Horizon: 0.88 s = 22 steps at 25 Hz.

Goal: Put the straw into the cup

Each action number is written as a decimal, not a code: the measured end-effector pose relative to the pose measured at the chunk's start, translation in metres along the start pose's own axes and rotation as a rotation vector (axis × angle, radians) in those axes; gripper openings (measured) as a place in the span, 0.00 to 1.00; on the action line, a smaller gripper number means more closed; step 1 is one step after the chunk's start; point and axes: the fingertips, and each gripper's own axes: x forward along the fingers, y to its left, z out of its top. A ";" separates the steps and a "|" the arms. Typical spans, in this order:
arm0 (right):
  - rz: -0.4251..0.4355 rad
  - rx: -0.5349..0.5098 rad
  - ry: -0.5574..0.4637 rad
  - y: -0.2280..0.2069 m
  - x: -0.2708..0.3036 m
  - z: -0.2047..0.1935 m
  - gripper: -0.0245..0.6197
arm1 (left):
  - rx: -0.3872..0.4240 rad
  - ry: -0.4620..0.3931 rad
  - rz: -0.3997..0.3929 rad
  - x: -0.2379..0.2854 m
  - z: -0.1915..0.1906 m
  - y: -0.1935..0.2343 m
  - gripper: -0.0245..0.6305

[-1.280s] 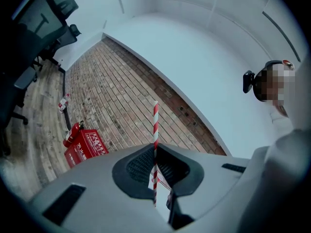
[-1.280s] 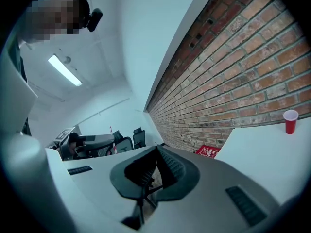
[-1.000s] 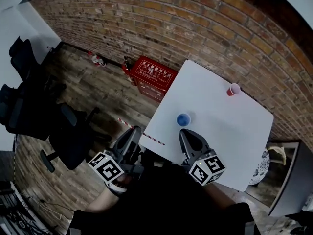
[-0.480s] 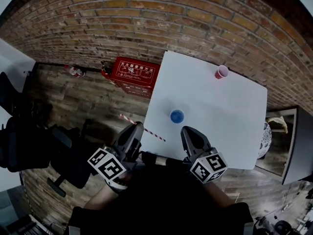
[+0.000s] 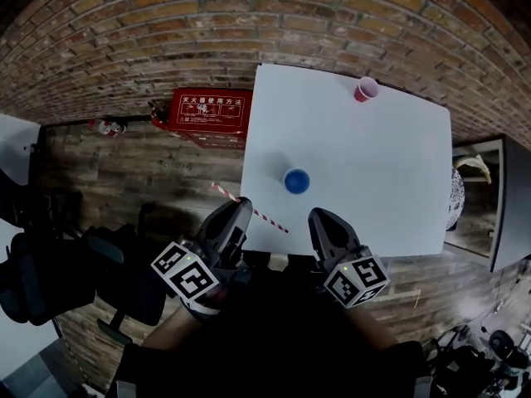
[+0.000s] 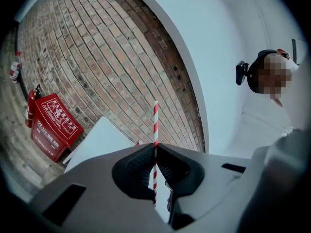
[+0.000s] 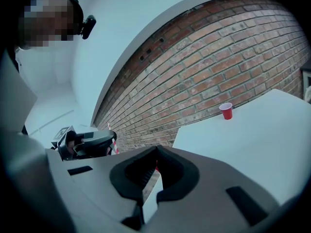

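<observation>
We clamp the left gripper on the straw mid-length, likely to leave a free end for lowering; its tip crosses the table edge, near the blue cup; our right gripper is pressed together, empty, seemingly spare; bare tabletop around the cup leaves room.

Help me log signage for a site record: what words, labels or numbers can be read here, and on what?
Red box: white print in rows, too small and blurred to read.
Red cup, blue cup: no print visible.
</observation>
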 end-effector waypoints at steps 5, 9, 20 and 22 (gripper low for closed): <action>-0.053 0.029 0.005 -0.007 -0.005 -0.013 0.07 | 0.023 0.065 -0.013 0.008 -0.011 0.010 0.08; -0.084 0.043 0.023 -0.019 -0.012 -0.026 0.07 | 0.034 0.108 -0.009 0.017 -0.024 0.020 0.08; -0.106 0.023 -0.009 -0.050 -0.024 -0.029 0.07 | 0.111 0.145 -0.029 0.053 -0.044 0.021 0.08; -0.106 0.025 -0.011 -0.054 -0.023 -0.028 0.07 | 0.119 0.144 -0.031 0.058 -0.044 0.020 0.08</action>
